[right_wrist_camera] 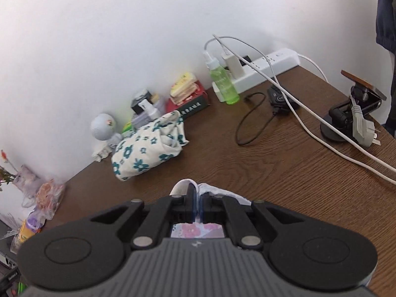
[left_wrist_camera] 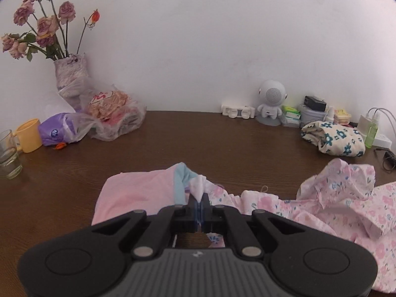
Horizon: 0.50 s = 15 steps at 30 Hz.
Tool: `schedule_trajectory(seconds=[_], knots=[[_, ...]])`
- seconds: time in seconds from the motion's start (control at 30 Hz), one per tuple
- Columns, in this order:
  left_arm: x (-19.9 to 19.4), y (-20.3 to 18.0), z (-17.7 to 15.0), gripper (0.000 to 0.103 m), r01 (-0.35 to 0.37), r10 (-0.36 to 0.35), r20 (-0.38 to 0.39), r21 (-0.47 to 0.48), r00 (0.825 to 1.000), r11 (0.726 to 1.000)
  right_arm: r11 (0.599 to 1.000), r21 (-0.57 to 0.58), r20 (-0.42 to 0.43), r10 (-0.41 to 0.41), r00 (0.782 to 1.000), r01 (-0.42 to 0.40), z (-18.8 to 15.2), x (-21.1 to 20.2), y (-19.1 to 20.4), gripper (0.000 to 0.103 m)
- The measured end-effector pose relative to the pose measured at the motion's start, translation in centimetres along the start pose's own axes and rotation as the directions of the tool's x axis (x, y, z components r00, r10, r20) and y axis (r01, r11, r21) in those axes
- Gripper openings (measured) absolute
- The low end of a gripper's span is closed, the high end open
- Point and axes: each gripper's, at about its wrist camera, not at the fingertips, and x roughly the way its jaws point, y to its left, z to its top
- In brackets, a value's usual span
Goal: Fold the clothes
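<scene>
On the brown wood-grain table (left_wrist_camera: 222, 136) lies my pink floral garment (left_wrist_camera: 346, 210), soft and crumpled; my left tongs (left_wrist_camera: 199, 199) pinch its bunched edge, angled downward, and my right tongs (right_wrist_camera: 198, 195) clamp its white hem.

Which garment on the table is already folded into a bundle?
The cream garment with teal flowers, bundled by the wall; the pink floral garment lies rumpled and spread out.

Brown wooden table (left_wrist_camera: 188, 133) against a white wall, with many small things on it.

The pink flowered garment (left_wrist_camera: 341, 205) lies crumpled at the near edge. Behind it, to the right, sits a folded cloth with blue flowers (left_wrist_camera: 334, 138); far to its left stand a yellow cup (left_wrist_camera: 28, 135), a glass (left_wrist_camera: 8, 154) and a vase of dried roses (left_wrist_camera: 70, 74).
</scene>
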Motion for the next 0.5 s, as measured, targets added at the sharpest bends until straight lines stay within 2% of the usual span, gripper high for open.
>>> schedule_trajectory(seconds=[0.07, 0.1, 0.13, 0.2, 0.3, 0.33, 0.4, 0.47, 0.5], knots=[[0.3, 0.4, -0.8, 0.001, -0.009, 0.009, -0.022, 0.010, 1.000, 1.000, 0.998, 0.020, -0.034, -0.051, 0.998, 0.052, 0.1, 2.3, -0.4, 0.006], [0.3, 0.6, -1.2, 0.001, -0.011, 0.011, -0.031, 0.013, 0.999, 1.000, 0.997, 0.029, -0.051, -0.077, 0.996, 0.078, 0.2, 3.5, -0.6, 0.015], [0.3, 0.7, -1.7, 0.001, -0.013, 0.014, -0.041, 0.016, 0.999, 1.000, 0.995, 0.030, -0.065, -0.092, 0.994, 0.094, 0.1, 4.1, -0.6, 0.032], [-0.3, 1.2, -2.7, 0.001, -0.017, 0.017, -0.055, 0.016, 0.998, 1.000, 0.993, 0.015, -0.081, -0.114, 0.990, 0.116, -0.3, 4.7, -0.3, 0.048], [-1.8, 1.9, -3.9, 0.001, -0.006, 0.008, -0.062, 0.023, 0.998, 1.000, 0.991, -0.043, -0.079, -0.127, 0.989, 0.124, -1.0, 4.1, 0.8, 0.054], [-2.5, 2.0, -4.2, 0.001, -0.001, 0.003, -0.059, 0.030, 0.998, 1.000, 0.990, -0.080, -0.074, -0.126, 0.989, 0.120, -1.5, 3.5, 1.3, 0.058], [-4.1, 2.1, -5.0, 0.001, 0.009, -0.006, -0.052, 0.045, 0.999, 0.999, 0.967, -0.232, -0.078, -0.123, 0.989, 0.101, -2.9, 1.9, 3.4, 0.062], [-5.5, 2.0, -5.7, 0.001, 0.024, -0.021, -0.046, 0.055, 0.999, 0.998, 0.908, -0.419, -0.109, -0.085, 0.990, 0.032, -5.6, 0.3, 5.7, 0.065], [-6.2, 1.8, -6.1, 0.001, 0.034, -0.032, -0.044, 0.057, 0.999, 0.998, 0.862, -0.506, -0.133, -0.059, 0.989, -0.017, -7.2, -0.4, 6.8, 0.069]])
